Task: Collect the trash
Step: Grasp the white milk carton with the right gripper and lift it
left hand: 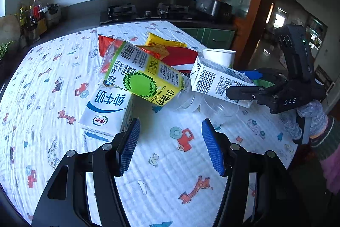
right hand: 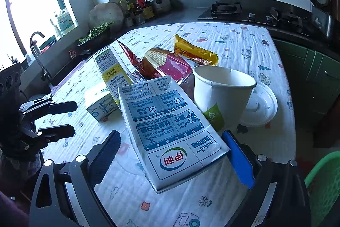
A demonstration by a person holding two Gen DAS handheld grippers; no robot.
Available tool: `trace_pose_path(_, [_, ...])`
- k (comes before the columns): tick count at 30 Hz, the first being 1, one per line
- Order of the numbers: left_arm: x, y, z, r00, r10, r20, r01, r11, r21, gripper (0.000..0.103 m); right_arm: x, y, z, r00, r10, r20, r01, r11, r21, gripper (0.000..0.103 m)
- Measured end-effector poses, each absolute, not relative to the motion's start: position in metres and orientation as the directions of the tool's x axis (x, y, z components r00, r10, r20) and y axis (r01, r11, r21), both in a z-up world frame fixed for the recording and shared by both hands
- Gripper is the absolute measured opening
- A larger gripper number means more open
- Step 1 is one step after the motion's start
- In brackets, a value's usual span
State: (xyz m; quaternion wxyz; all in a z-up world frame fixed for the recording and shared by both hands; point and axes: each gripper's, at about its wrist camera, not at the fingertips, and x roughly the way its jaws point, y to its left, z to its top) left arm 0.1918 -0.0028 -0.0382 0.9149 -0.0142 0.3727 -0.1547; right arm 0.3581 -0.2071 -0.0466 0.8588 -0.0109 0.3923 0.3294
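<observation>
My left gripper hangs over the table with its ribbed blue pads spread apart and nothing between them, only the soft, crinkled white tablecloth printed with small cars and giraffes below. Just ahead lies the heap of trash: a flat white-and-blue cardboard milk carton, and leaning across it a clear plastic bottle with a glossy yellow-and-green label. Behind them sit shiny red and orange foil snack wrappers and a puffy yellow snack packet.

My right gripper has a grey-and-white printed milk carton lying tilted between its open fingers; its right edge looks to touch the blue pad, while the dark left pad stands clear of it, so I cannot tell that it is truly gripped. From the left wrist view the same carton shows its barcode end, with my gloved hand behind that gripper.

Only the right wrist view shows the tall white paper cup with a green patch fully, the round white plastic lid flat beside it, and a green plastic basket at the table's edge. It also shows a bright window and a sink tap. Both views show white wall tiles, a dark counter and a black gas hob.
</observation>
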Motion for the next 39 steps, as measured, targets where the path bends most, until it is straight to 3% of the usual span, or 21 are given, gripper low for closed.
trace_pose_path(3, [0.192,-0.007,-0.041,0.668,-0.299,-0.682,0.282,0.949,-0.14,0.06,0.354,-0.205,-0.045,0.48,0.555,-0.679,-0.575,0.784,0.234,0.08])
trace_pose_path(17, [0.192,-0.041,-0.049,0.636,-0.348,-0.689,0.372,0.92,-0.121,0.064,0.315,-0.217,-0.026,0.551,0.549,-0.629,-0.541,0.809,0.232,0.068])
trace_pose_path(26, [0.19,-0.043,-0.05,0.634,-0.351,-0.689,0.376,0.919,-0.122,0.065,0.3,-0.218,-0.039,0.532,0.541,-0.651,-0.528,0.813,0.244,0.068])
trace_pose_path(30, [0.189,-0.043,-0.05,0.634,-0.351,-0.689,0.374,0.919,-0.124,0.065,0.302,-0.215,-0.04,0.531,0.533,-0.659,-0.528,0.816,0.235,0.08])
trace_pose_path(39, [0.189,-0.038,-0.055,0.626,-0.353,-0.695,0.369,0.92,-0.135,0.065,0.321,-0.2,-0.034,0.525,0.514,-0.678,-0.546,0.815,0.195,0.081])
